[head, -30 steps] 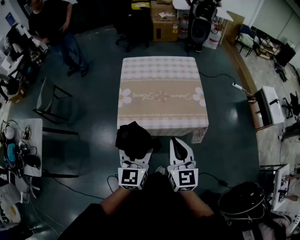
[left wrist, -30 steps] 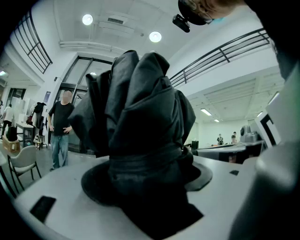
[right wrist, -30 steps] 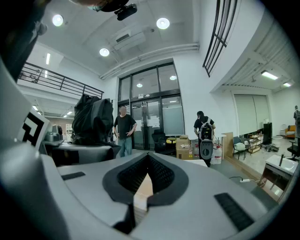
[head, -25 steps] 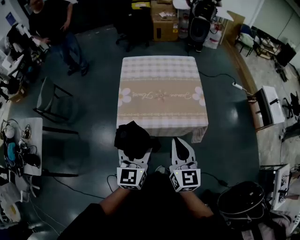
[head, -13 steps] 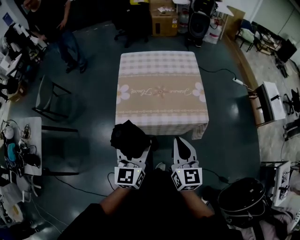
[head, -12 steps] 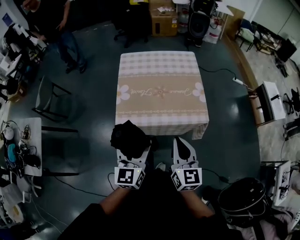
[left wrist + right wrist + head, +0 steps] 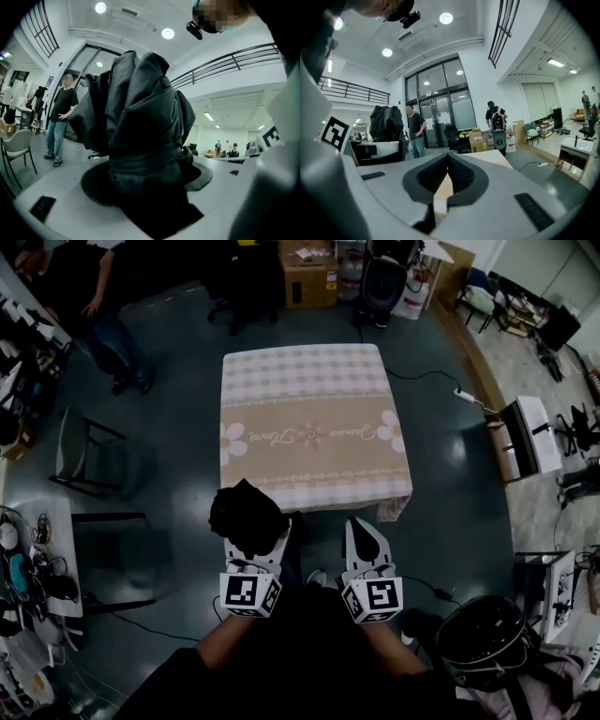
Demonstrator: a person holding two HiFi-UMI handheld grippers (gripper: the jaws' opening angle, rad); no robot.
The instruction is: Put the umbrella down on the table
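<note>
A folded black umbrella sits bunched in my left gripper, which is shut on it; its cloth hides the fingertips. In the left gripper view the umbrella fills the frame and stands up between the jaws of my left gripper. My right gripper hangs beside it, shut with nothing in it. Both are just short of the near edge of the table, which has a beige checked cloth with flower prints. The right gripper view shows my right gripper with pads meeting, the table ahead and the umbrella at left.
A person stands at the far left, near a chair. Cardboard boxes and a black speaker lie beyond the table. A cluttered side table is at left, a white desk at right, a dark bag at lower right.
Both grippers have drifted forward, closer to the table's near edge, and slightly lower. The umbrella stays held in the left gripper. The right gripper stays shut.
</note>
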